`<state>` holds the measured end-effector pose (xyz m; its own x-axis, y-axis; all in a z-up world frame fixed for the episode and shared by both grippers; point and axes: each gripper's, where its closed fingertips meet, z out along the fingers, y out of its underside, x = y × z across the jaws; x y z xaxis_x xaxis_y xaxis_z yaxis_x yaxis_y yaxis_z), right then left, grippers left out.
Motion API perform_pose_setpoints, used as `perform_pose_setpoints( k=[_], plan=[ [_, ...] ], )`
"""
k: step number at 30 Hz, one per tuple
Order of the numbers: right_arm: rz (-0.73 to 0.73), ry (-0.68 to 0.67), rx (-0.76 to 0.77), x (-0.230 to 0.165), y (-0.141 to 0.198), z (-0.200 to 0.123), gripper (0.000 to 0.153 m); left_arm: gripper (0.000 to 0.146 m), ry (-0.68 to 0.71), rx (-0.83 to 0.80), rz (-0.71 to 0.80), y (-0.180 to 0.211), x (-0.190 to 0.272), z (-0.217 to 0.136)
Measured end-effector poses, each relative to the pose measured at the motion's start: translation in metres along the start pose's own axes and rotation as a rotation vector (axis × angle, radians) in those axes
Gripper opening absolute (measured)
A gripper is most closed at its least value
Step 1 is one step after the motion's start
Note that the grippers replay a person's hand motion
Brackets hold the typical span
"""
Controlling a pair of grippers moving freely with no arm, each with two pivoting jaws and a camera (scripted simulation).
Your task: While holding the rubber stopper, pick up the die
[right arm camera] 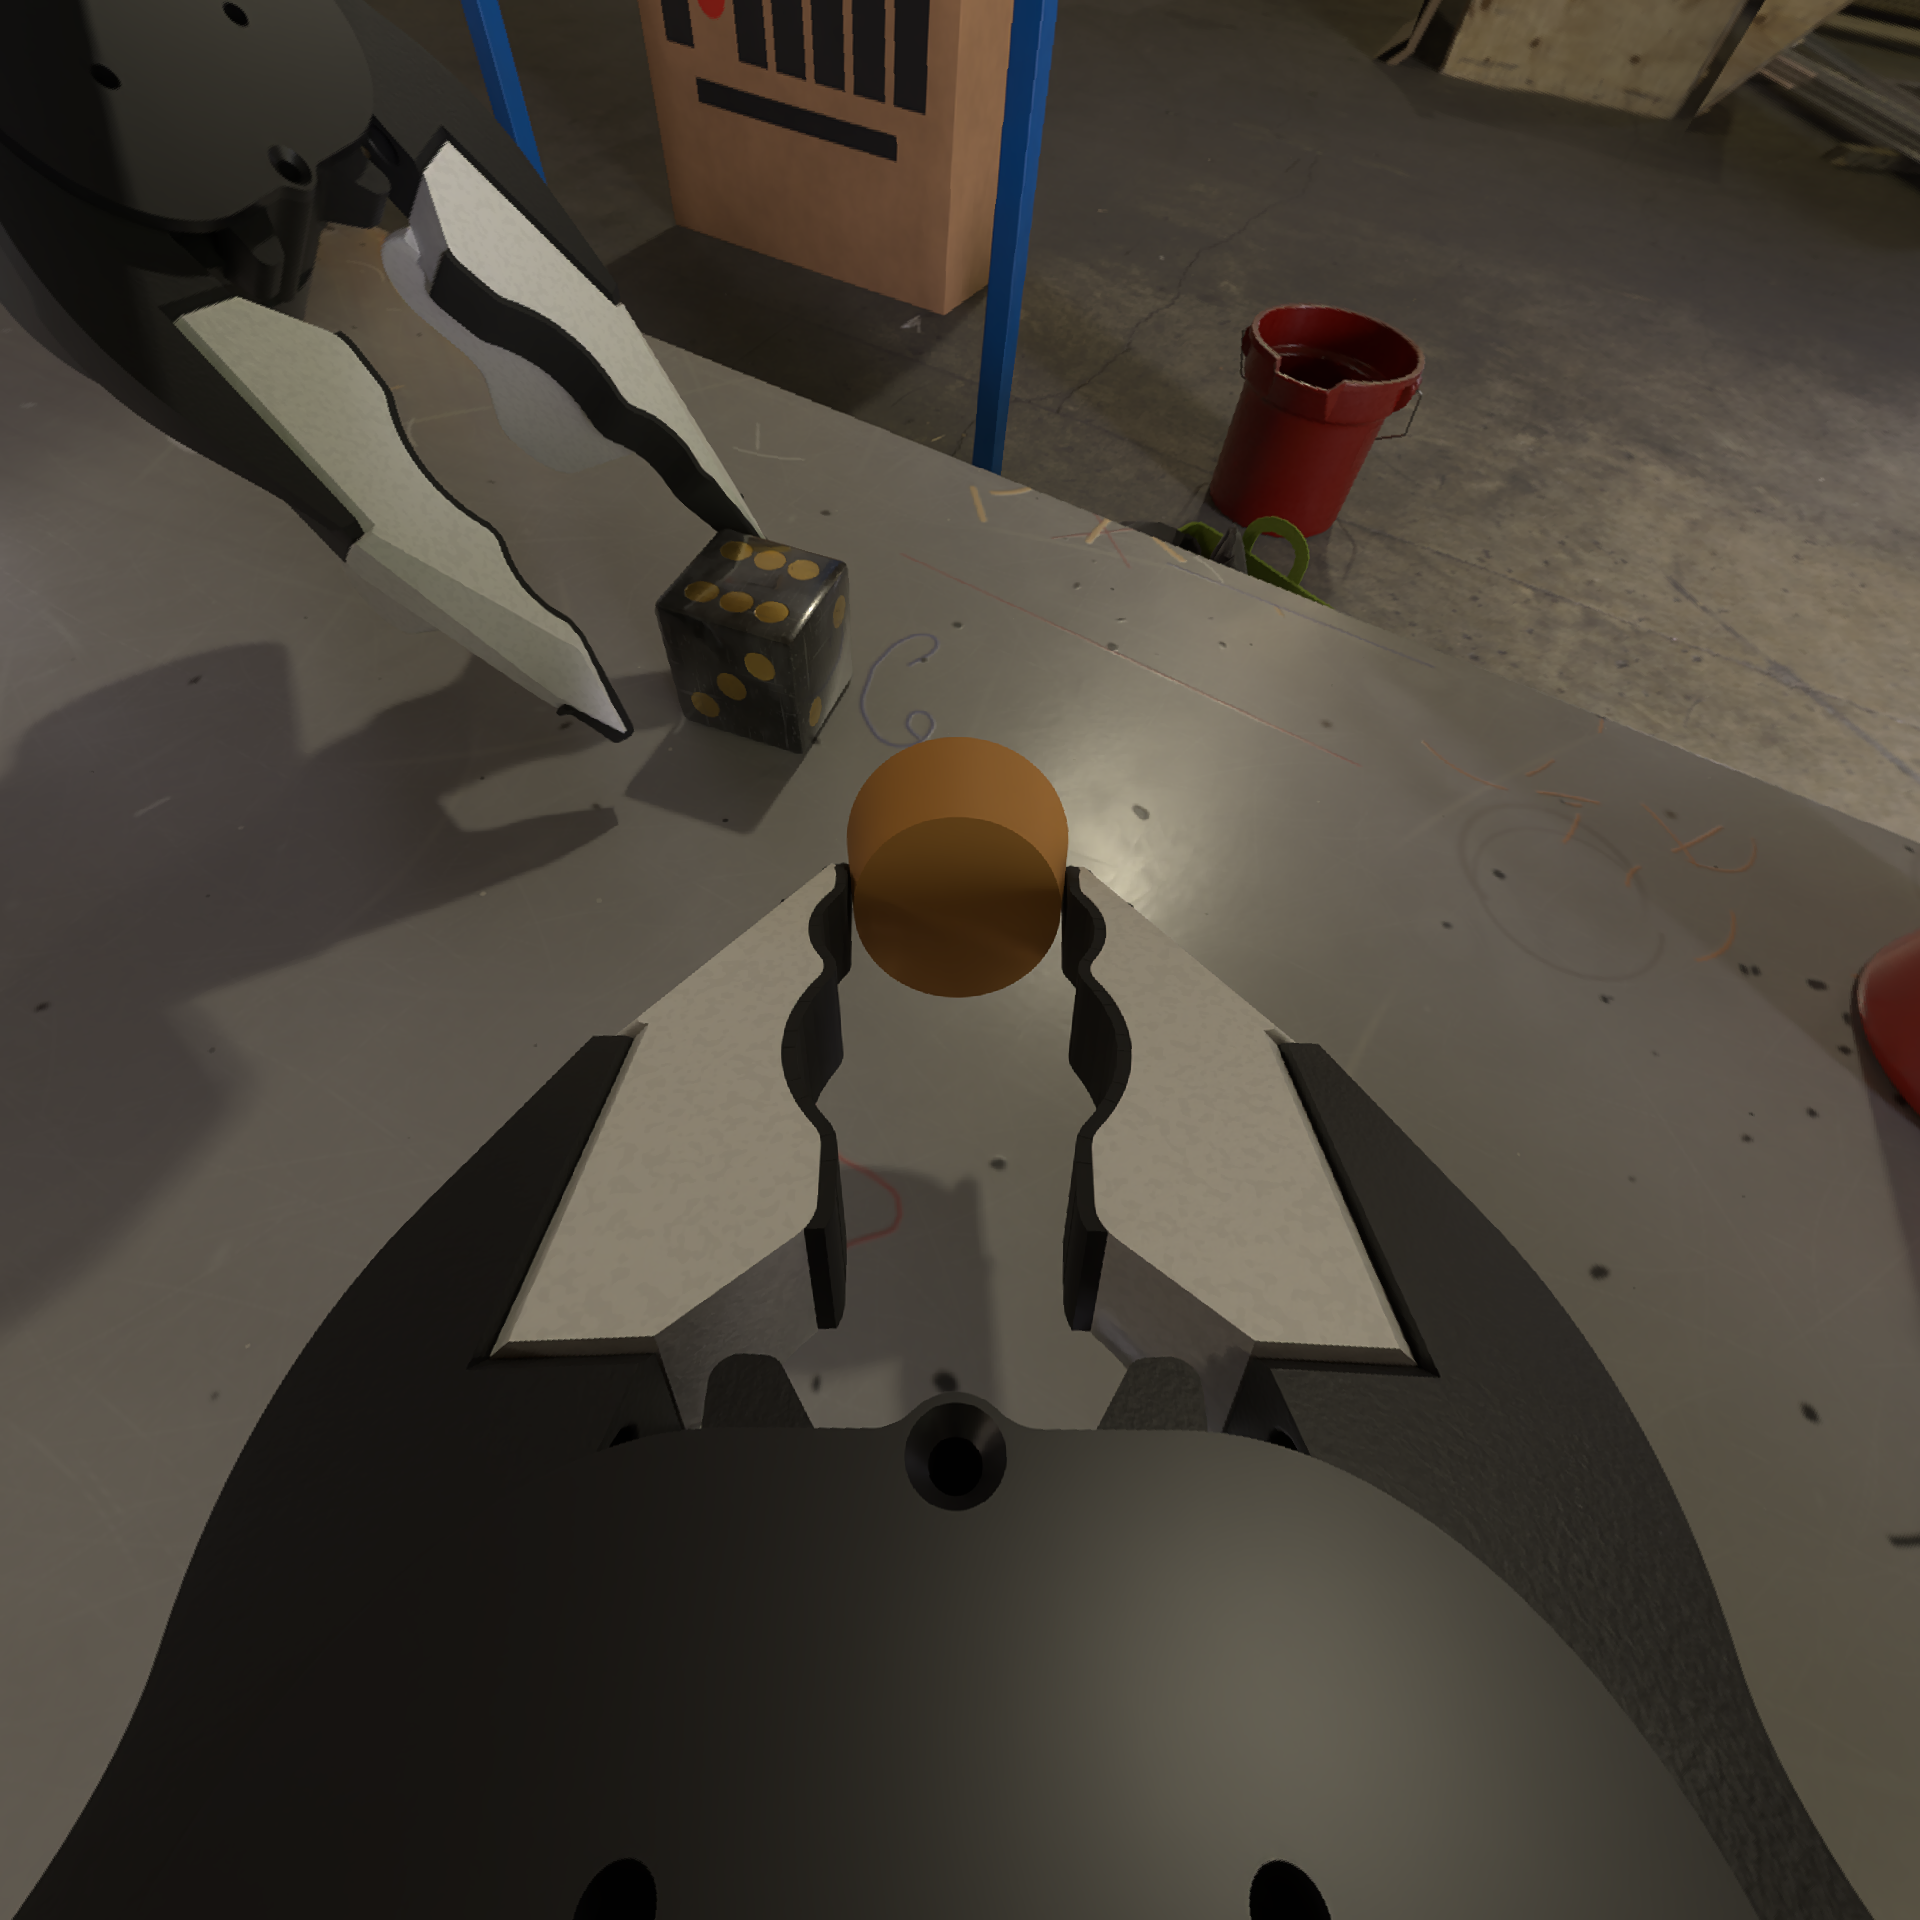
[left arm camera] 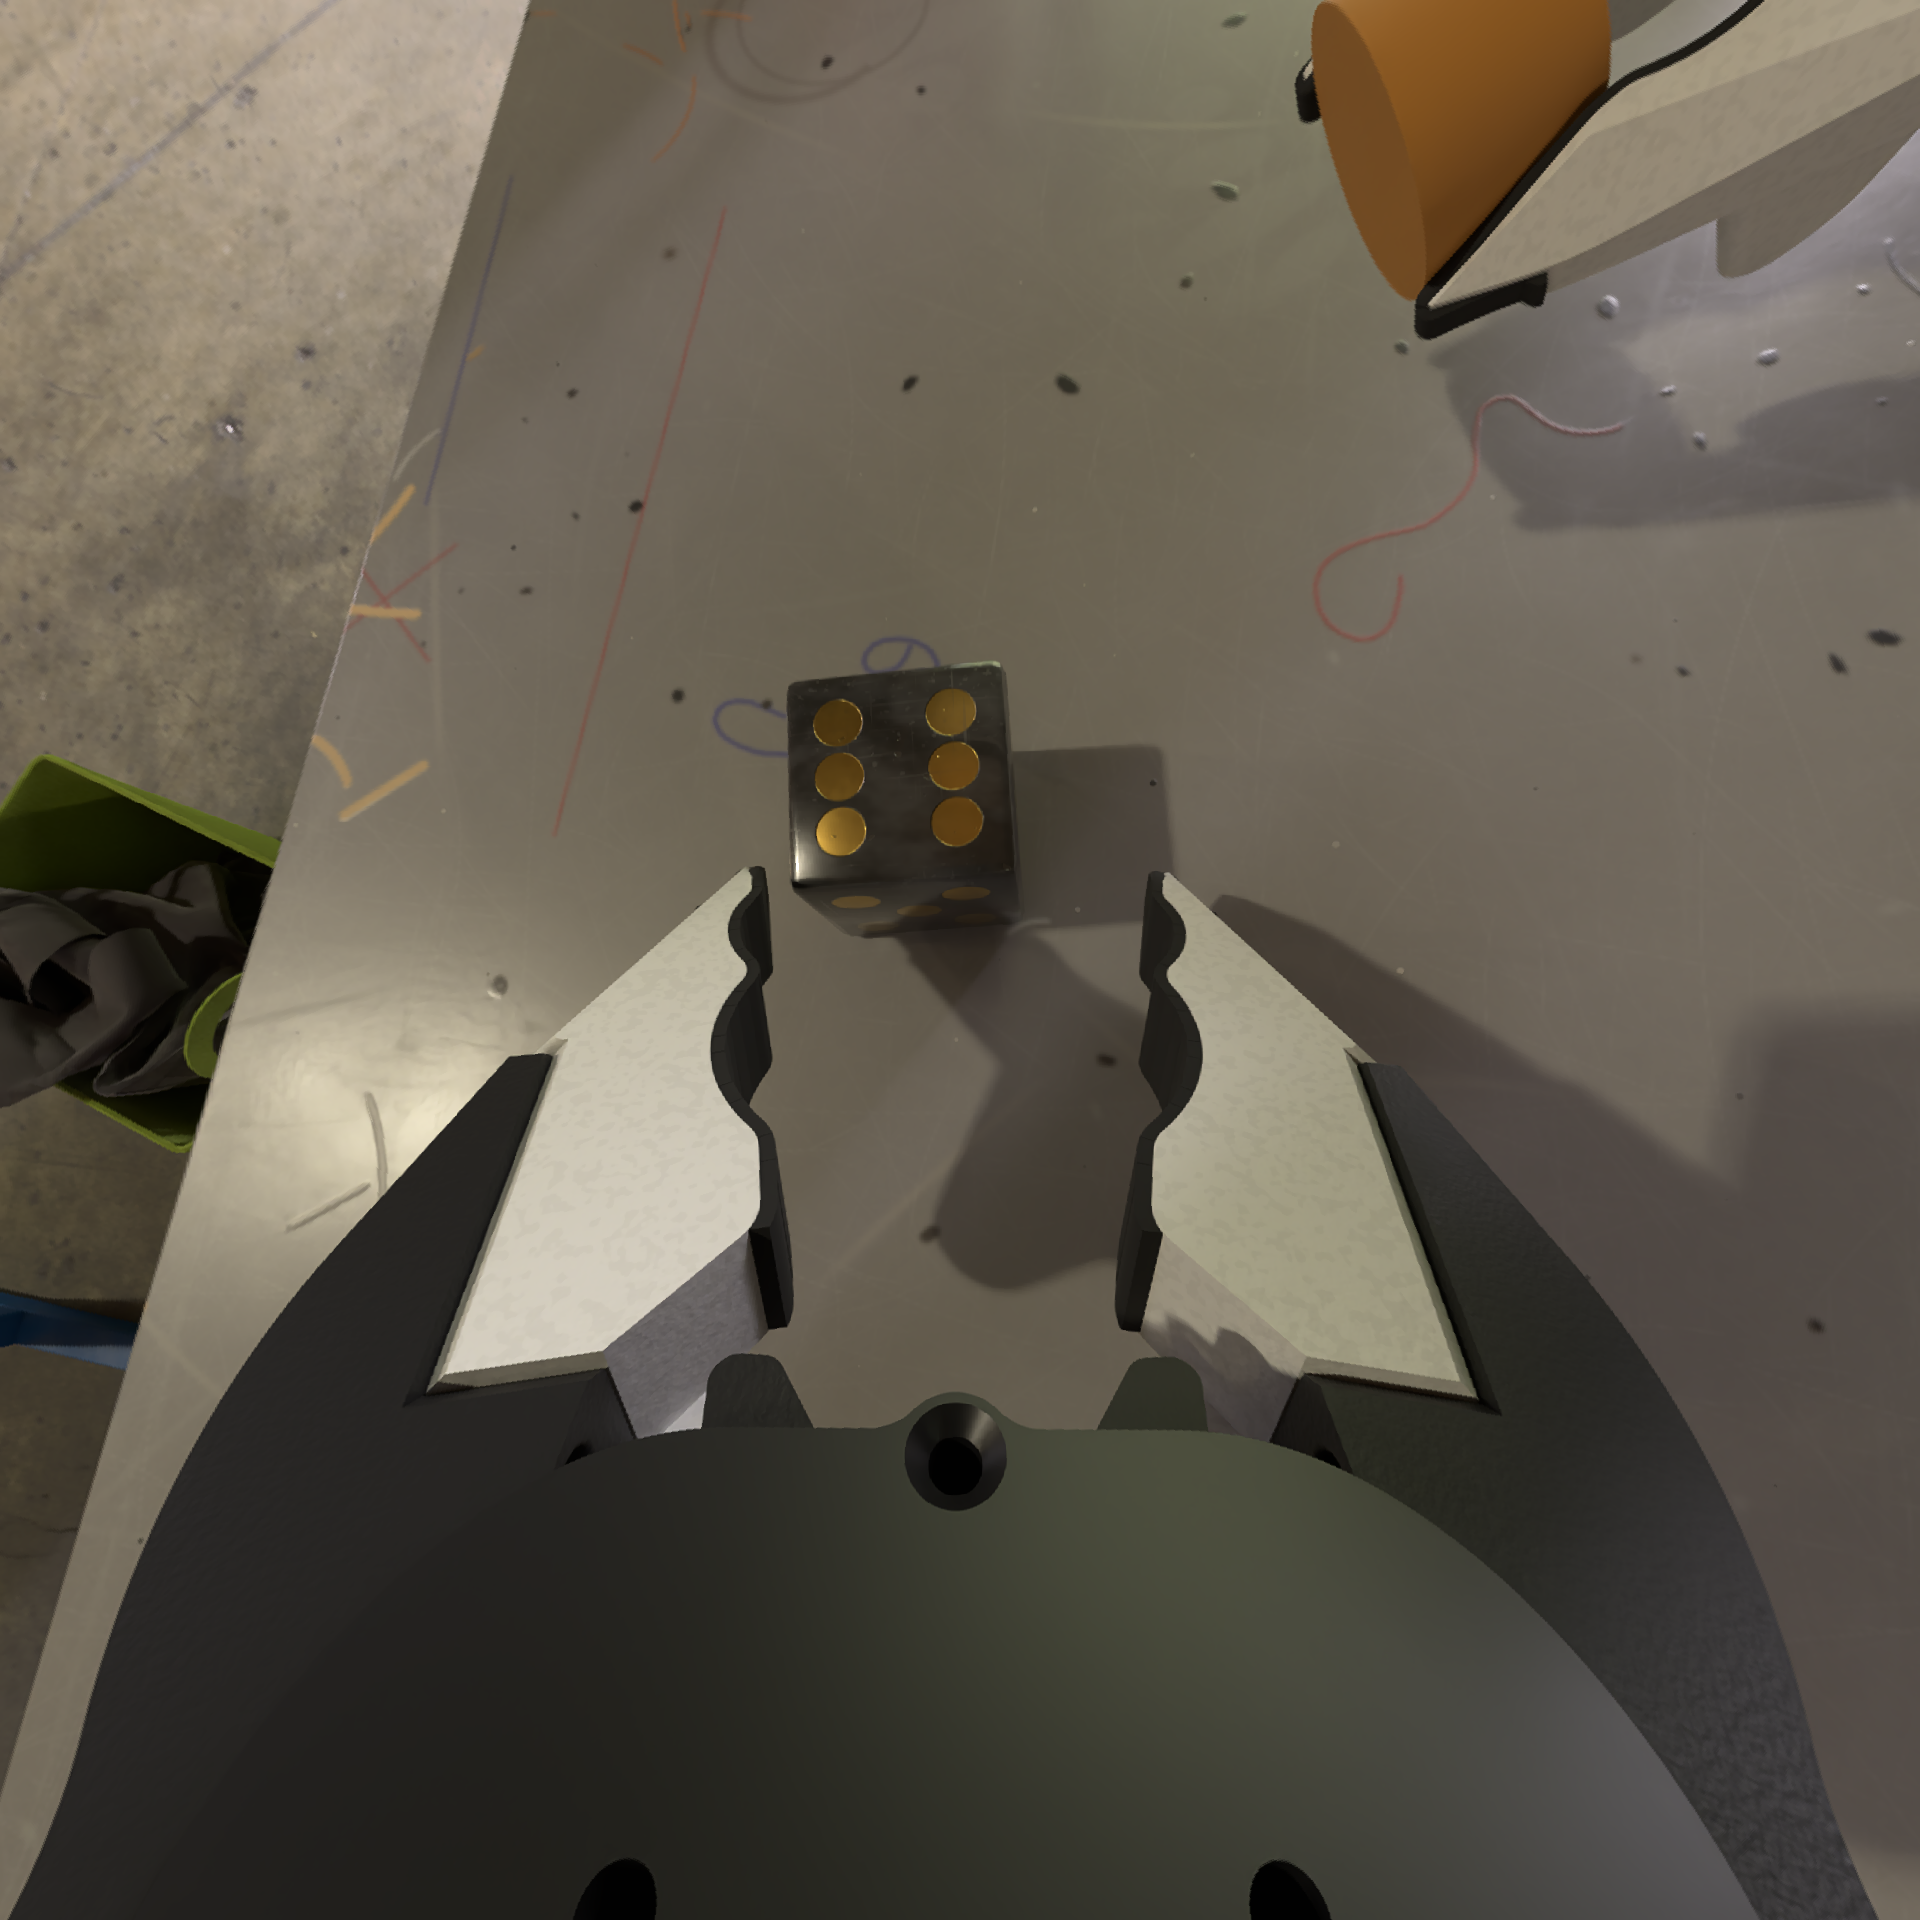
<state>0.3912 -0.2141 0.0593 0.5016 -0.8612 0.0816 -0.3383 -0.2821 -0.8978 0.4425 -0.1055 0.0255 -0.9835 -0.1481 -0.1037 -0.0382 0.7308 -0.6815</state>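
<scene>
A black die (left arm camera: 900, 790) with gold pips sits on the grey metal table (left arm camera: 1143, 520), six pips up. My left gripper (left arm camera: 954, 902) is open and empty, its fingertips just short of the die on either side. In the right wrist view the die (right arm camera: 753, 652) lies between the left gripper's fingertips (right arm camera: 691, 623). My right gripper (right arm camera: 956, 883) is shut on an orange rubber stopper (right arm camera: 956, 868) and holds it above the table, right of the die. The stopper (left arm camera: 1444, 135) also shows at the top right of the left wrist view.
A green bin (left arm camera: 94, 935) with dark cloth stands on the floor off the table's left edge. A red bucket (right arm camera: 1314, 416), a cardboard box (right arm camera: 831, 135) and blue posts (right arm camera: 1013, 229) stand on the floor beyond the table. A red object (right arm camera: 1891, 1018) lies at the right.
</scene>
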Motion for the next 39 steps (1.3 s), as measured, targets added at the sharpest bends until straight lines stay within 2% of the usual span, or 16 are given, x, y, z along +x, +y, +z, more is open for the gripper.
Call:
perform_pose_setpoints(
  k=[19,21,23,25,26,30,31,34,36,39],
  plan=[
    [0.019,-0.011,0.004,0.000,0.000,0.000,0.040,0.077,0.067,0.019,-0.073,-0.008,0.002,0.022],
    [0.020,-0.013,0.005,0.000,-0.001,0.000,0.040,0.071,0.079,0.020,-0.077,-0.008,0.003,0.021],
    [0.019,-0.014,0.006,-0.001,-0.001,-0.001,0.040,0.054,0.070,0.023,-0.067,-0.008,0.000,0.019],
    [0.018,-0.014,0.006,-0.001,-0.001,0.000,0.040,0.050,0.066,0.026,-0.057,-0.008,-0.001,0.018],
    [0.017,-0.014,0.006,-0.001,-0.001,0.000,0.040,0.051,0.057,0.029,-0.056,-0.008,-0.001,0.018],
    [0.017,-0.016,0.006,-0.002,-0.001,0.000,0.040,0.078,0.006,0.024,-0.073,-0.007,-0.009,0.021],
    [0.017,-0.016,0.005,-0.002,-0.001,0.000,0.040,0.080,0.002,0.002,-0.086,-0.005,-0.010,0.023],
    [0.013,-0.017,0.001,-0.002,0.000,0.000,0.040,0.068,0.021,-0.004,-0.115,-0.004,-0.009,0.023],
    [0.010,-0.017,0.001,-0.003,0.000,0.000,0.040,0.047,0.019,-0.002,-0.107,-0.004,-0.008,0.022],
    [0.005,-0.014,0.001,-0.003,-0.001,0.000,0.040,0.047,0.018,-0.002,-0.100,-0.004,-0.007,0.022]
  ],
)
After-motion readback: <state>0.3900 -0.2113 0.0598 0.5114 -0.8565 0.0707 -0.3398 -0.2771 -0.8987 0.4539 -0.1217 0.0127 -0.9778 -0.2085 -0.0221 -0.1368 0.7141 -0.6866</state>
